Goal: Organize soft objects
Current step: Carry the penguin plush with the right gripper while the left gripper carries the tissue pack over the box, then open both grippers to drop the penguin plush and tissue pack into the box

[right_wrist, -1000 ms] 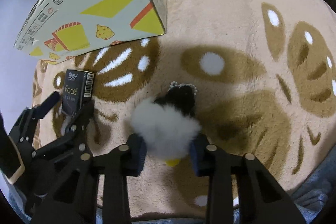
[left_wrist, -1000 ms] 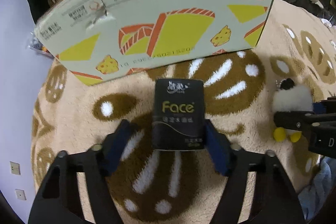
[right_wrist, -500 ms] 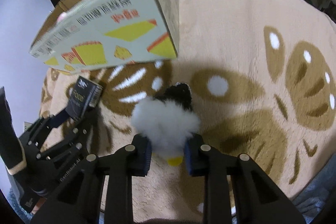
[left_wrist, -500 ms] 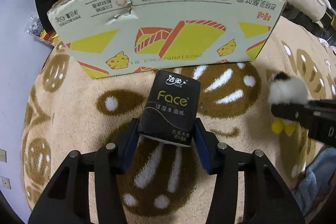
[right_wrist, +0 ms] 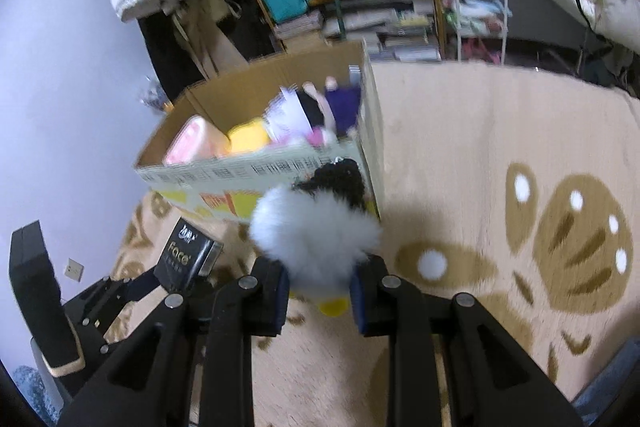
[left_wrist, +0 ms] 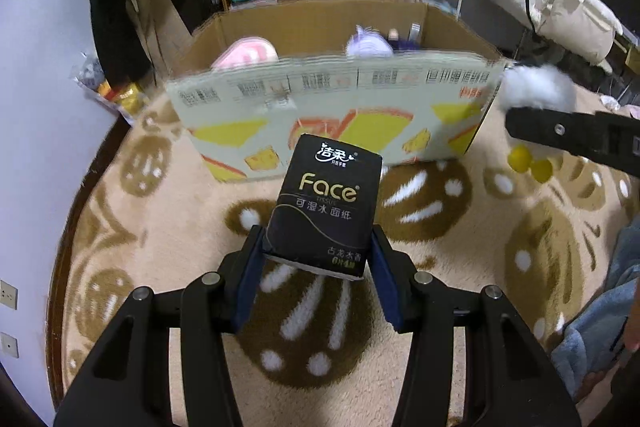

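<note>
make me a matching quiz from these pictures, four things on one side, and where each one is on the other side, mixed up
1. tissue pack
2. fluffy white toy
3. pink plush
4. cardboard box

A. inside the box
B. standing on the rug
C. clamped in the left gripper
D. clamped in the right gripper

Pairs: 1-C, 2-D, 3-A, 4-B

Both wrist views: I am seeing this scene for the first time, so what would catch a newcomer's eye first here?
Most striking is the black tissue pack marked "Face", clamped in the left gripper above the patterned rug. Beside it, the right gripper is shut on a fluffy white plush toy with yellow feet. Behind both stands an open cardboard box that holds pink, yellow and purple soft things.
</note>
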Motion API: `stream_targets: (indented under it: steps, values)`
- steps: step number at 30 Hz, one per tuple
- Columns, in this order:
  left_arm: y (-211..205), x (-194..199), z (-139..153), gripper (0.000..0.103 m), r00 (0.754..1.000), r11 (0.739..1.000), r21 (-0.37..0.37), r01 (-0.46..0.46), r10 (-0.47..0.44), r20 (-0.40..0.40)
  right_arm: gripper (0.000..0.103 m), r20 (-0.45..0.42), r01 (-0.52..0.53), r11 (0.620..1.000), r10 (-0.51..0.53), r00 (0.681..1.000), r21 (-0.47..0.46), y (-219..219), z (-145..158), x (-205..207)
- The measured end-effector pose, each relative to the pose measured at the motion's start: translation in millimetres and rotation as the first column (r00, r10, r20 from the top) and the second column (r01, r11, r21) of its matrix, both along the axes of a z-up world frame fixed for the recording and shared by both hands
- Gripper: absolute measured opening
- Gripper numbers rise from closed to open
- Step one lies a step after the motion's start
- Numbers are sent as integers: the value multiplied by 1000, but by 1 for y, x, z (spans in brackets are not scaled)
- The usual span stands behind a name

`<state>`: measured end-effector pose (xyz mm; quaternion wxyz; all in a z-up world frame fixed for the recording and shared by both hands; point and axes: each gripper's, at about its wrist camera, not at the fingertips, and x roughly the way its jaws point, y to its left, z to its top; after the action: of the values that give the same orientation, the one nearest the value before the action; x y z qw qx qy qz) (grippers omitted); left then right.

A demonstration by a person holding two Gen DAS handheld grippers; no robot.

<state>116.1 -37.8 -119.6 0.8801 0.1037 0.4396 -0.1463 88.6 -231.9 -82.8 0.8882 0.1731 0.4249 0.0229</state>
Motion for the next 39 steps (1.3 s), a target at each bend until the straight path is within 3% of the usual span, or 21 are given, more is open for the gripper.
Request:
stream_targets:
  steps: [9,19,29,39]
  values:
    - [10,-20,55,50,989,998,-55,-14,22,144,26,132,-8,1000,10,991,-12,-3,33,-6]
    - [15,-11,98,50,959,996,-83,-26,48,279,26,256,-15,998,28,966,-55,-2,63,2]
    - [-6,18,107,50,937,999,-40,19,-4,349,26,327,-29,997,52,944,-76,-7,76,30]
    - [-27,49,84,50,945,1000,-16,23,-16,326,27,290,-26,998,42,956,-60,-15,60,59]
